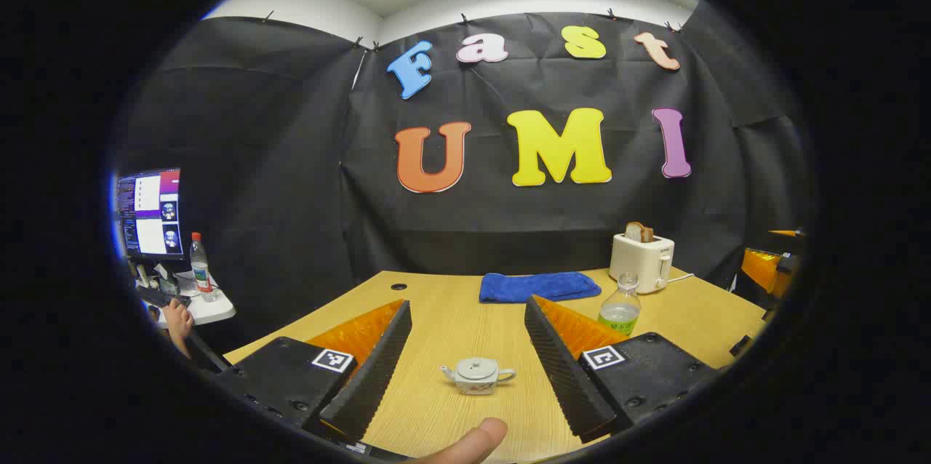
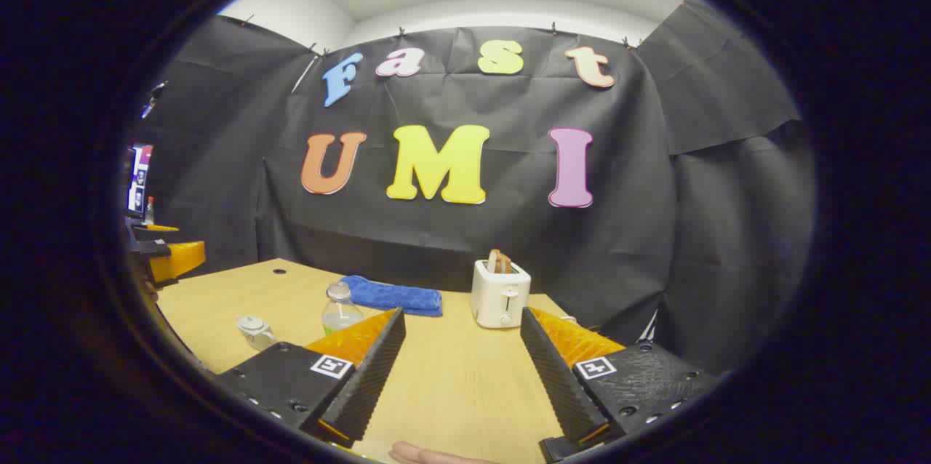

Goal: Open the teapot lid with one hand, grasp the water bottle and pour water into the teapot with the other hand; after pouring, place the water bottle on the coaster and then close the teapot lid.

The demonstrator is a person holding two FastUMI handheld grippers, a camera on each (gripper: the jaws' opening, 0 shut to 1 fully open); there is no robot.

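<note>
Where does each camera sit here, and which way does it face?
Left gripper view: rides the left hand-held gripper, low over the table, facing the teapot between its open fingers; a fingertip shows below.
Right gripper view: rides the right hand-held gripper, aimed at the toaster; its fingers are open, with the teapot off to the left.
Shared: teapot, water bottle, blue towel, toaster.

One teapot (image 1: 476, 375), two bottles (image 1: 620, 305), one toaster (image 1: 641, 261).
</note>
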